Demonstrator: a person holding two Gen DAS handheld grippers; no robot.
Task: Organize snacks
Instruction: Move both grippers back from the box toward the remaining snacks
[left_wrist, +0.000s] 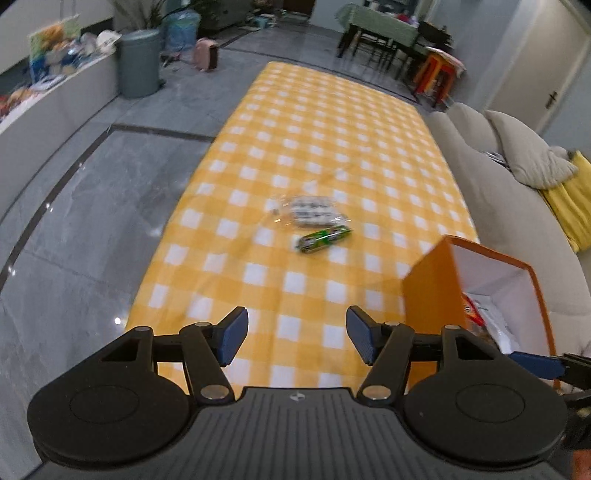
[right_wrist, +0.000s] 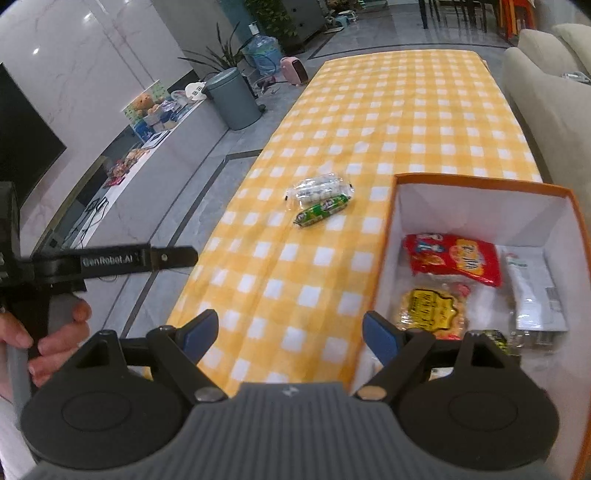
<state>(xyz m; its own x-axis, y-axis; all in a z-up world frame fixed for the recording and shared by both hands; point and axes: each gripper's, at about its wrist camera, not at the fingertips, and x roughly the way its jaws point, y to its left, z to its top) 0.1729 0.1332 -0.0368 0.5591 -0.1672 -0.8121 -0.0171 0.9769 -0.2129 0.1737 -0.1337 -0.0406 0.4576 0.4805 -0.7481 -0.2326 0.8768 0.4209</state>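
Note:
A green snack stick (left_wrist: 323, 239) (right_wrist: 321, 209) and a clear packet of white candies (left_wrist: 309, 211) (right_wrist: 319, 187) lie side by side in the middle of the yellow checked table (left_wrist: 295, 147) (right_wrist: 388, 122). An orange box (left_wrist: 432, 288) (right_wrist: 480, 186) with a white inside stands at the near right and holds a red packet (right_wrist: 452, 258), a yellow packet (right_wrist: 428, 308) and a white packet (right_wrist: 535, 291). My left gripper (left_wrist: 296, 334) is open and empty above the near table. My right gripper (right_wrist: 290, 338) is open and empty over the box's left wall.
A grey sofa (left_wrist: 498, 177) runs along the table's right side. A grey bin (left_wrist: 138, 62) (right_wrist: 232, 98) and a low white shelf (right_wrist: 147, 155) with toys stand on the left across the tiled floor. A dining table (left_wrist: 384, 26) is at the back.

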